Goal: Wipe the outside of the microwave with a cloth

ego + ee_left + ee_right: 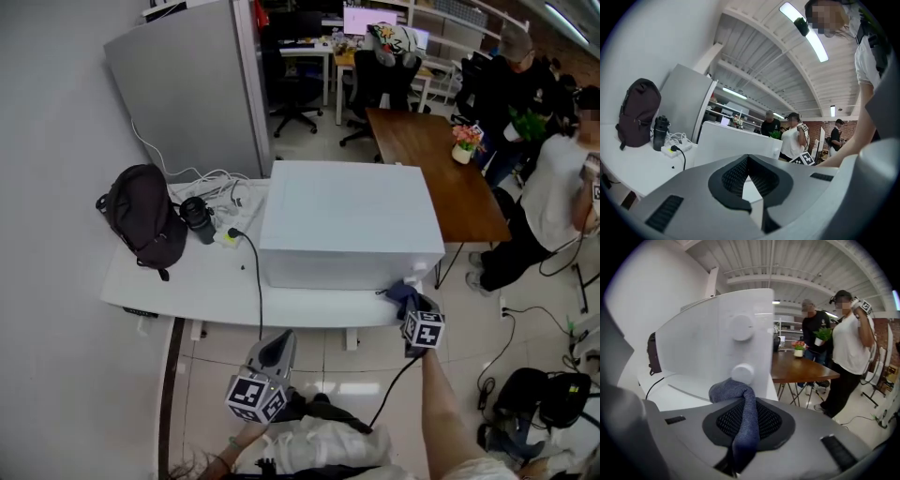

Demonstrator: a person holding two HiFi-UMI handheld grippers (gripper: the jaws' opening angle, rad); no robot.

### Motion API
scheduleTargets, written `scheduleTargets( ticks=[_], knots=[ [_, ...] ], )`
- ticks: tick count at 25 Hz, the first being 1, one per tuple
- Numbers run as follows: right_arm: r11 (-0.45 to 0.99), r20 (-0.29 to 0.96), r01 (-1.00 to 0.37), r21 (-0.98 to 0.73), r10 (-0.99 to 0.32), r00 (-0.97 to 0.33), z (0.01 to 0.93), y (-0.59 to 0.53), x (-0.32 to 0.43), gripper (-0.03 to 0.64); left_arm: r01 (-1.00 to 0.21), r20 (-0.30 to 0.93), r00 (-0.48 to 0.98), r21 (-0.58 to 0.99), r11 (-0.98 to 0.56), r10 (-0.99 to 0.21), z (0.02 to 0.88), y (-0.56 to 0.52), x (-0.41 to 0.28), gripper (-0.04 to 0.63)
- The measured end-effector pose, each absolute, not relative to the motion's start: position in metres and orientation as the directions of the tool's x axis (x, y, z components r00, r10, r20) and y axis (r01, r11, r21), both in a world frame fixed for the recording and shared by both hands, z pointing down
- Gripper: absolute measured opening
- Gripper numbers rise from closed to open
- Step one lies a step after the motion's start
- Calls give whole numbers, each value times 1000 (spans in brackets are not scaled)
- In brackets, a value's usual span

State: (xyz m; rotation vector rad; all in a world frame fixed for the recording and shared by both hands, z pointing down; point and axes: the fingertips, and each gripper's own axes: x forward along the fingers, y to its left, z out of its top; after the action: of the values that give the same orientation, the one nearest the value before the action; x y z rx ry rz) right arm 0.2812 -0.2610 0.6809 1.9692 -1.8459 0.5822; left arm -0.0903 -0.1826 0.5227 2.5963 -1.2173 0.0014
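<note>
Right gripper: clamped on blue cloth, which is bunched against microwave front at lower knob.
Left gripper: jaws together, empty, held off table.
You: press cloth flat, wipe in overlapping strokes, skirt knobs.

**Camera layout: one head view, two gripper views.**
Your head camera looks steeply down on the microwave and white table from in front. The left gripper view sits low and back, tilted upward at the microwave; the right gripper view sits close to its knobs. All three share the microwave.
</note>
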Motion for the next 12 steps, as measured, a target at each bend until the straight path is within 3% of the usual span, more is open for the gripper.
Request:
scheduleTargets(
  ticks=[5, 12],
  knots=[
    [-113, 521, -993, -29, -849, 82, 670, -242, 303, 72, -738, 107, 664, 247, -628, -740, 519, -181, -75, -14],
    [-38, 473, -989, -146, -880, -36, 652, -200, 229, 72, -733, 82, 669, 242, -636, -739, 515, -164, -50, -14]
  ],
)
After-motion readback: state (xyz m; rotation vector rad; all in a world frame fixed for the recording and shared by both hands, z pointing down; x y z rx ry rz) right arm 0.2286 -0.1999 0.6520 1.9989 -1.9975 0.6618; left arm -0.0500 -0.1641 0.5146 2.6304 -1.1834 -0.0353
